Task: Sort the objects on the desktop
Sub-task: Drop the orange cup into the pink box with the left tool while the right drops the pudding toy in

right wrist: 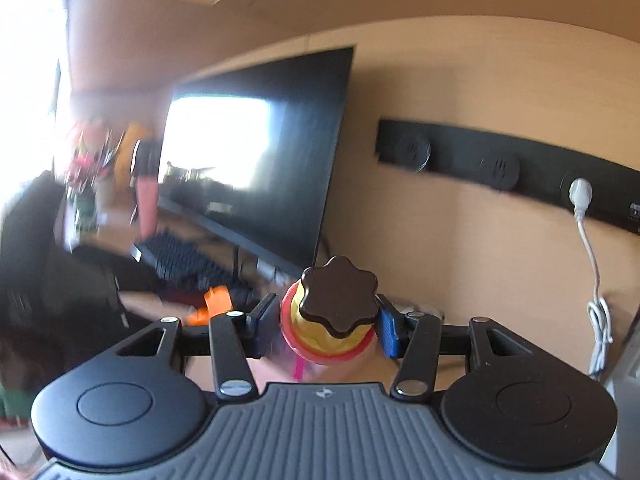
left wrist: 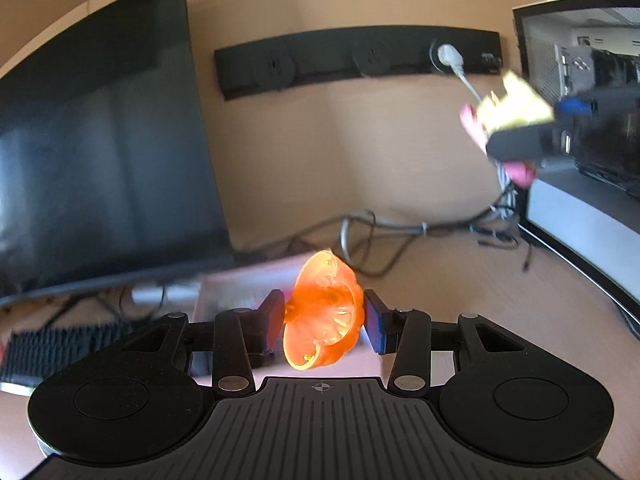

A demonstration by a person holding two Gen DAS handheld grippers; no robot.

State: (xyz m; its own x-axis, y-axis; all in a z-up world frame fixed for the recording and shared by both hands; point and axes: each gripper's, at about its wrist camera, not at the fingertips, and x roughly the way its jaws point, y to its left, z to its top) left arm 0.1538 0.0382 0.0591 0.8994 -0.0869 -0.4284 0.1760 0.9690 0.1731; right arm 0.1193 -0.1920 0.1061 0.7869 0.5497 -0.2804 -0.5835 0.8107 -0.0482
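My left gripper (left wrist: 324, 320) is shut on a translucent orange plastic toy (left wrist: 324, 316) and holds it above the desk. My right gripper (right wrist: 326, 320) is shut on a toy cupcake (right wrist: 334, 316) with a brown flower-shaped top, yellow middle and pink base. In the left wrist view the right gripper (left wrist: 520, 136) shows blurred at the upper right, with the cupcake (left wrist: 516, 106) in it. In the right wrist view the orange toy (right wrist: 216, 304) shows low at the left, beside a blurred dark shape.
A large dark monitor (left wrist: 100, 140) stands at the left, a black keyboard (left wrist: 52, 348) below it. A second monitor (left wrist: 592, 80) stands at the right. A black socket strip (left wrist: 356, 60) with a white plug (left wrist: 450, 58) is on the wall; cables (left wrist: 420, 232) lie below.
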